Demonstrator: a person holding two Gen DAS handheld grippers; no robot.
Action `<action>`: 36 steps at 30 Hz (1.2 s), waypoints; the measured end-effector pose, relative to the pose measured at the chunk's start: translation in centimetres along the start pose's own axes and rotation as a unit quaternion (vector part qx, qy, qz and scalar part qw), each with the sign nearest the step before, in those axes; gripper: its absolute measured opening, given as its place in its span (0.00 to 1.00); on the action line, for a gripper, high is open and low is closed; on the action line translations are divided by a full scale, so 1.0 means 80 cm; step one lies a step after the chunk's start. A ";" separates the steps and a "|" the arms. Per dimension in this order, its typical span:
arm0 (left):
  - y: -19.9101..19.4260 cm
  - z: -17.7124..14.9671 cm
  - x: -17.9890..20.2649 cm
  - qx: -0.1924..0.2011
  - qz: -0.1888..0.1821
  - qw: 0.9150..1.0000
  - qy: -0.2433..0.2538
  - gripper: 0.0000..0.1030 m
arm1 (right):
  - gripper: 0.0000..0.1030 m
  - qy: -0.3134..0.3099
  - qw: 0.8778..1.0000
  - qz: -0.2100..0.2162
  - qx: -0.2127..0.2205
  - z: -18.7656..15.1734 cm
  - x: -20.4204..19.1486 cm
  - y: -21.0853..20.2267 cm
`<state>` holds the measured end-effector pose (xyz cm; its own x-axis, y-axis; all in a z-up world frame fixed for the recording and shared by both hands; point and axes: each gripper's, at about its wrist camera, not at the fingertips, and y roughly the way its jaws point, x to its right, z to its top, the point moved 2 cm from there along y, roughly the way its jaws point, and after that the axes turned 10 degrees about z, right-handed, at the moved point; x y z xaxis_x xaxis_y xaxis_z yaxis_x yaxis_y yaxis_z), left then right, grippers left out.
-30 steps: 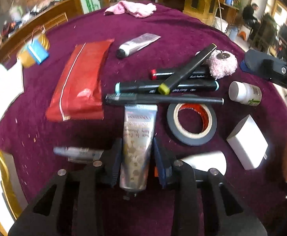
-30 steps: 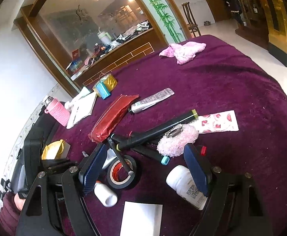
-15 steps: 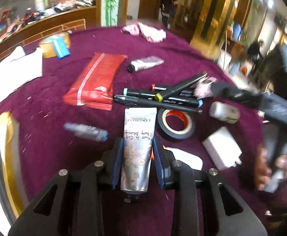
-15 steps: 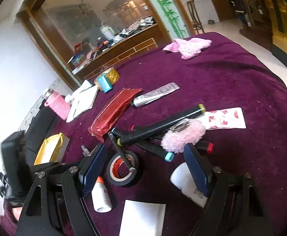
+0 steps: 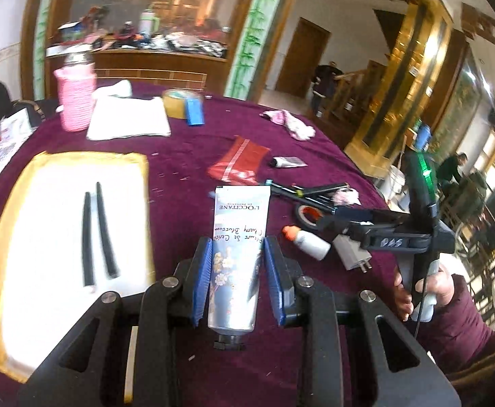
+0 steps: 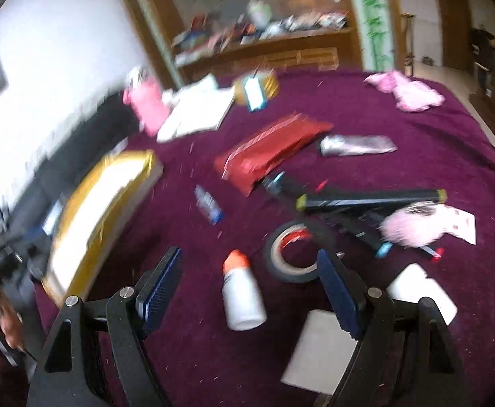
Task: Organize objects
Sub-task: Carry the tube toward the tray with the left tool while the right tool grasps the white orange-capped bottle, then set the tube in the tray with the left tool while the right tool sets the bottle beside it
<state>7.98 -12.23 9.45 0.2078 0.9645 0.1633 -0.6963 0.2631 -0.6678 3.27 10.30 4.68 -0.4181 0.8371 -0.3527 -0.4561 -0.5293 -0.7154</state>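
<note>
My left gripper [image 5: 237, 254] is shut on a silver hand cream tube [image 5: 239, 237] and holds it above the purple table, to the right of a gold-rimmed white tray [image 5: 138, 162] that holds two black sticks [image 5: 96, 234]. My right gripper [image 6: 247, 268] is open and empty, hovering over a white bottle with an orange cap [image 6: 242, 295]; the bottle also shows in the left wrist view [image 5: 306, 240]. A tape roll [image 6: 289, 254], several markers [image 6: 369, 200], a pink puff [image 6: 413, 225] and a red pouch [image 6: 271, 151] lie beyond.
A white adapter [image 5: 350, 252], a white box [image 6: 318, 352], a silver tube [image 6: 356, 146], a small blue-capped bottle [image 6: 208, 203], a pink cloth [image 6: 406, 93], a notepad [image 5: 128, 118], a pink cup [image 5: 74, 98] and yellow tape [image 5: 179, 103] lie around the table.
My left gripper has lifted the cream tube and swung left toward the tray. My right gripper has swung left over the white bottle, still open.
</note>
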 end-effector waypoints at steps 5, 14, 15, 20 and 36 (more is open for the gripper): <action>-0.022 -0.011 -0.036 0.009 0.021 0.999 -0.028 0.27 | 0.72 -0.032 0.995 -0.066 -0.069 -0.004 -0.010 0.052; -0.053 -0.030 -0.091 0.016 0.048 0.997 -0.062 0.27 | 0.22 -0.070 0.983 -0.149 -0.080 -0.007 -0.023 0.056; -0.057 -0.031 -0.097 0.017 0.047 0.997 -0.065 0.27 | 0.22 -0.073 0.982 -0.151 -0.083 -0.008 -0.026 0.056; -0.069 -0.041 -0.120 0.023 0.048 0.995 -0.081 0.27 | 0.23 -0.047 0.988 -0.117 -0.090 -0.012 -0.027 0.045; -0.078 -0.036 -0.141 0.026 0.051 0.995 -0.081 0.27 | 0.23 0.036 0.994 -0.067 -0.075 -0.012 -0.035 0.041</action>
<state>11.95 -24.79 9.71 0.0249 0.9764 0.2144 -0.7431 0.1615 -0.6494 3.67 6.36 2.76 -0.3017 0.9092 -0.2869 -0.3785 -0.3904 -0.8393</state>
